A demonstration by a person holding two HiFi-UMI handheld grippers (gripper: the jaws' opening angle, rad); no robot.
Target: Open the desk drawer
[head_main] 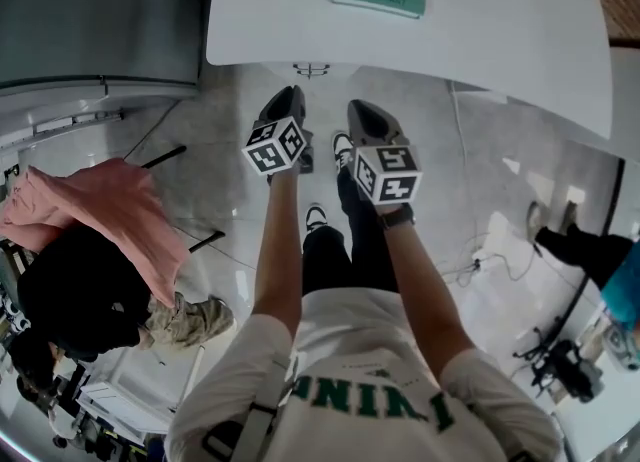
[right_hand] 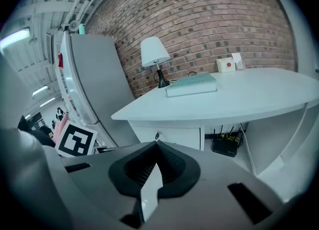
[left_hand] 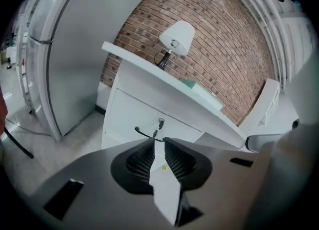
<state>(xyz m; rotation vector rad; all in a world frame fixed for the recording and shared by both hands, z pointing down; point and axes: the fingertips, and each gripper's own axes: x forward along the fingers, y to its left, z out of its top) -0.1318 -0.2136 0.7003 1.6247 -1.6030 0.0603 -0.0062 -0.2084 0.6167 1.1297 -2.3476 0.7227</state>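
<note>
the left gripper (left_hand: pixel 159 140) points down at the front of the white table (left_hand: pixel 149 69). its fingers (left_hand: pixel 141 158) are released, a narrow crack apart, with nothing between them. in line with that gap, just beyond the tips, is the closed drawer (left_hand: pixel 144 112). its dark curved handle (left_hand: pixel 145 134) lies right ahead of the tips, and a small lock (left_hand: pixel 160 123) sits just above the handle. whether the tips touch the handle cannot be told.

the right gripper (right_hand: pixel 157 143) is alongside, its fingers (right_hand: pixel 172 162) clenched tip to tip on nothing. past them the drawer front shows under the table edge, straight ahead. further to their right, under the table, a black box (right_hand: pixel 225 146) with cables stands on the floor (right_hand: pixel 279 169).

above and beyond both pairs of fingers, on the table top, are a white lamp (right_hand: pixel 154 52) and a pale green book (right_hand: pixel 192 83), in front of a brick wall (right_hand: pixel 209 20). to the left of the fingers stands a tall grey fridge (right_hand: pixel 94 79).

in the head view both grippers are held out side by side, near each other but apart, with their fingers aimed at the table edge where the handle shows.
</note>
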